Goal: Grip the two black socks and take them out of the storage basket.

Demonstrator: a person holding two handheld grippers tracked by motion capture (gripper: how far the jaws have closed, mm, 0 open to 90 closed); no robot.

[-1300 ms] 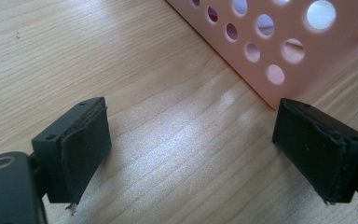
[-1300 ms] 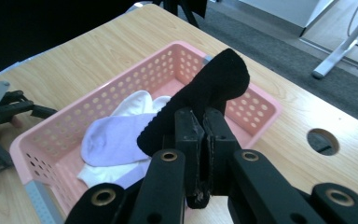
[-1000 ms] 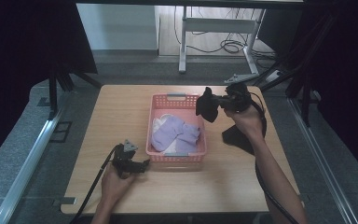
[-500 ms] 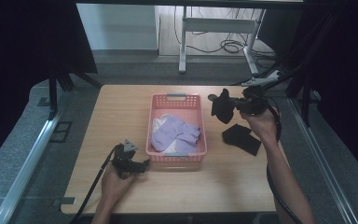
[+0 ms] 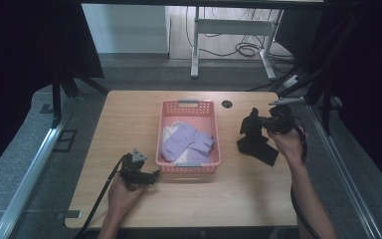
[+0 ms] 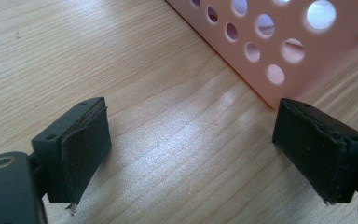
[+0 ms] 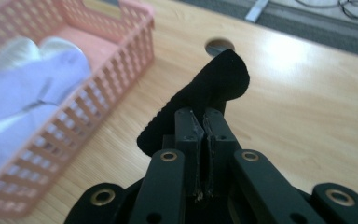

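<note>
My right gripper (image 5: pixel 256 124) is shut on a black piece of cloth (image 5: pixel 251 127), held low over the table to the right of the pink basket (image 5: pixel 216 142). In the right gripper view the black cloth (image 7: pixel 216 86) folds over the closed right gripper (image 7: pixel 204 114). A second black cloth (image 5: pixel 259 149) lies flat on the table just below the held one. Purple and white cloths (image 5: pixel 186 142) lie inside the basket. My left gripper (image 5: pixel 146 177) rests open on the wood by the basket's near left corner. In its own view the left gripper (image 6: pixel 198 137) has nothing between its pads.
The basket wall (image 6: pixel 328 51) stands just beyond the left jaws. A round cable hole (image 5: pixel 227 104) sits in the tabletop behind the basket, also seen as the hole (image 7: pixel 219 45) past the held cloth. Table edges drop to grey floor on every side.
My right gripper has carried the black cloth to the right and downward, away from the basket and toward the black cloth on the table. The left gripper has stayed put.
</note>
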